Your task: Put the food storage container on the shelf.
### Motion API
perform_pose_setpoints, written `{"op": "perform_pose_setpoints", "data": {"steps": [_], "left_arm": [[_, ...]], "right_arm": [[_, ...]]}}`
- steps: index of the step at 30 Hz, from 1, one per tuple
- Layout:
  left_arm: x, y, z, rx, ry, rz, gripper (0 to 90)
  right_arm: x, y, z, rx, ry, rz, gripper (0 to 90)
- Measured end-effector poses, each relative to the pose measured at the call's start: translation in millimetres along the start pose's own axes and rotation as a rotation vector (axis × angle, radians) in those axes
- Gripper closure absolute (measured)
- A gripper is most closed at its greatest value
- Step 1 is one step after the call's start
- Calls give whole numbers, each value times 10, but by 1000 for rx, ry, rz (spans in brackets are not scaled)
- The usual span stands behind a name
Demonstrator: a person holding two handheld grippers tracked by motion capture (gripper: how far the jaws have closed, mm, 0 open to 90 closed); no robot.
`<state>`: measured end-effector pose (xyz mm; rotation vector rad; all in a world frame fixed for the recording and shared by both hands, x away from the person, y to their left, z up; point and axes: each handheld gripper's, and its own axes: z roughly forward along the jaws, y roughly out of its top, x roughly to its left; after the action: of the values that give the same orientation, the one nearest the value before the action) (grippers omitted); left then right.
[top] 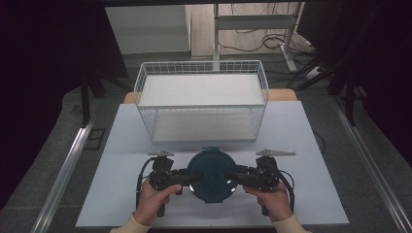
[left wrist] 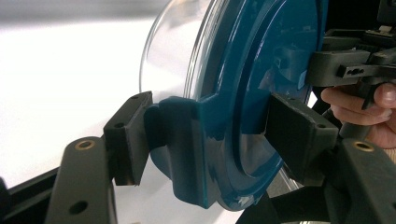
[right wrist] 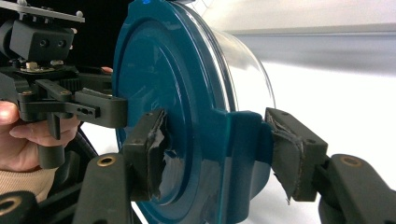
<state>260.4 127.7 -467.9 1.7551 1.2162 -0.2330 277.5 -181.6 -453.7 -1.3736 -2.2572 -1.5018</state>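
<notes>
Round container (top: pixel 212 175): clear glass bowl, glossy teal plastic lid with moulded side clips; lower centre, above the white desk (top: pixel 121 145). Left gripper (top: pixel 193 178) and right gripper (top: pixel 233 177) jaws clamp opposite clips. White wire basket (top: pixel 201 68) upper centre.

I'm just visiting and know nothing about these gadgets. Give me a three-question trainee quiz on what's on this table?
1. True or false: both grippers clamp the blue-lidded clear container.
2. What stands behind the container? A) white wire basket B) cardboard box C) metal pot
3. Fill in: the left gripper grips the lid at a side ____.

Key:
1. True: the left gripper and the right gripper each pinch the lid's edge from opposite sides.
2. A, the white wire basket.
3. Latch tab.
</notes>
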Motion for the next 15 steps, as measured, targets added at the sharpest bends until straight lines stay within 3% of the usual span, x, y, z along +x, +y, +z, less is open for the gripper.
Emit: {"op": "perform_pose_setpoints", "data": {"steps": [15], "left_arm": [[30,154,-69,-2,3,10,335]], "right_arm": [[35,164,35,4,1,-26,407]]}}
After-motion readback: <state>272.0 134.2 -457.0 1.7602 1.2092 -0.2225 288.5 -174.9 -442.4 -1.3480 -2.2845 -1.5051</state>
